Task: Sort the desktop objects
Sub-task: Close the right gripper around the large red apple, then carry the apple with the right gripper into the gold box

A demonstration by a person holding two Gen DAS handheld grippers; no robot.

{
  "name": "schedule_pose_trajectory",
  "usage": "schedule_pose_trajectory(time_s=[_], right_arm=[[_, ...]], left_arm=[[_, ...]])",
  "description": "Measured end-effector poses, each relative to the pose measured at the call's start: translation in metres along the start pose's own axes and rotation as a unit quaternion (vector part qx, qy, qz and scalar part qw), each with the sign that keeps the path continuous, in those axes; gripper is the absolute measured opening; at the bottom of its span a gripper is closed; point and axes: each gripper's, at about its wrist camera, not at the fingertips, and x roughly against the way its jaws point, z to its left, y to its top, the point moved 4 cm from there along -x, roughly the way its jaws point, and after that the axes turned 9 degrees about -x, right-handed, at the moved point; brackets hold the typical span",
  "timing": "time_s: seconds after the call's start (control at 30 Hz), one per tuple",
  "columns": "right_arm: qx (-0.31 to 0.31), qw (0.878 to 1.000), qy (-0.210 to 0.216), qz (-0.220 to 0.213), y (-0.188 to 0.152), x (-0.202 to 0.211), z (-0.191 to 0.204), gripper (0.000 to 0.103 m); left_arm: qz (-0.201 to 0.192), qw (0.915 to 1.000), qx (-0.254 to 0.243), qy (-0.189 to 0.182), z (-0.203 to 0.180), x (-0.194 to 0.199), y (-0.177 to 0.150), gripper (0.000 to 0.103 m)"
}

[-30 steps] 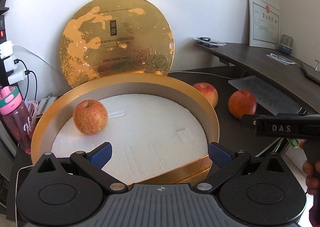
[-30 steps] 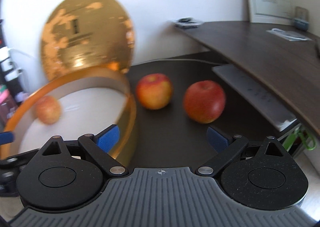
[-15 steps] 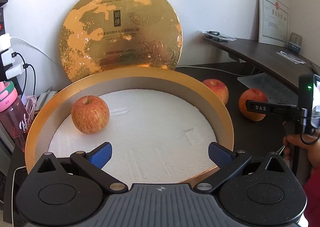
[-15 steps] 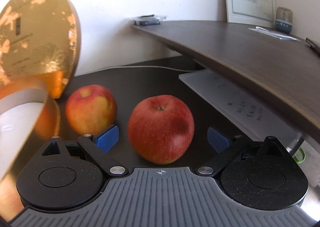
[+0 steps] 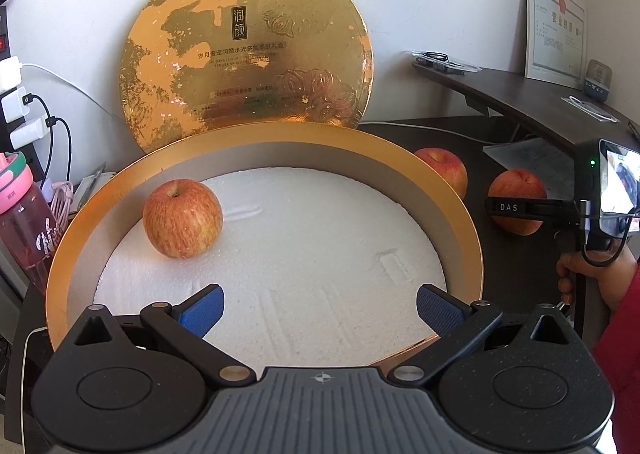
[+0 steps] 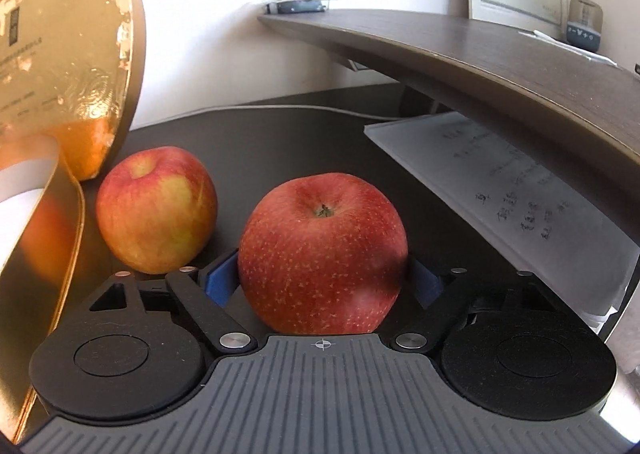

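Right gripper (image 6: 322, 278) sits at desk level with its blue pads (image 6: 218, 280) pressed against both flanks of the red apple (image 6: 322, 254); jaws closed on it, apple resting on the dark desk (image 6: 280, 134). Second apple (image 6: 156, 210) stands just beside it to the left, a narrow gap between the two, and close to the gold rim of the round box (image 6: 60, 238). Overhanging shelf (image 6: 480, 62) and a white sheet (image 6: 520, 190) bound the right side. Left gripper (image 5: 318, 308) hovers over the near rim of the box (image 5: 460, 222), jaws spread wide, holding nothing. One apple (image 5: 182, 218) lies inside on the white foam, near the left wall; the remaining foam is open. Gold lid (image 5: 248, 54) leans upright against the wall behind.
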Motion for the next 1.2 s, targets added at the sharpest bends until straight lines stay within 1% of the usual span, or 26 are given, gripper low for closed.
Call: schedule_pose_trajectory(time_s=[0.13, 0.3, 0.5, 0.73, 0.87, 1.07, 1.2], right_arm=[[0.006, 1.000, -0.007, 0.004, -0.003, 0.003, 0.001, 0.085], [0.002, 1.000, -0.002, 0.018, -0.011, 0.017, -0.001, 0.085], [-0.003, 1.000, 0.000, 0.031, -0.021, 0.036, -0.003, 0.085], [0.001, 1.000, 0.015, 0.015, -0.016, 0.077, 0.007, 0.085], [0.016, 0.999, 0.031, -0.010, -0.007, 0.109, 0.025, 0.085], [0.057, 0.994, 0.081, -0.041, 0.007, 0.149, 0.076, 0.085], [0.087, 0.988, 0.124, -0.026, 0.008, 0.155, 0.121, 0.085]], left_arm=[[-0.002, 1.0000, 0.002, 0.000, 0.001, 0.004, -0.002, 0.103], [-0.005, 1.0000, 0.006, -0.002, 0.003, 0.011, -0.005, 0.103], [-0.015, 0.9998, 0.008, -0.004, 0.007, 0.028, -0.010, 0.103], [-0.029, 0.9994, 0.020, -0.004, 0.018, 0.051, -0.022, 0.103], [-0.036, 0.9990, 0.025, -0.009, 0.025, 0.062, -0.029, 0.103], [-0.037, 0.9984, 0.042, -0.013, 0.041, 0.071, -0.047, 0.103], [-0.034, 0.9982, 0.048, -0.013, 0.053, 0.075, -0.061, 0.103]])
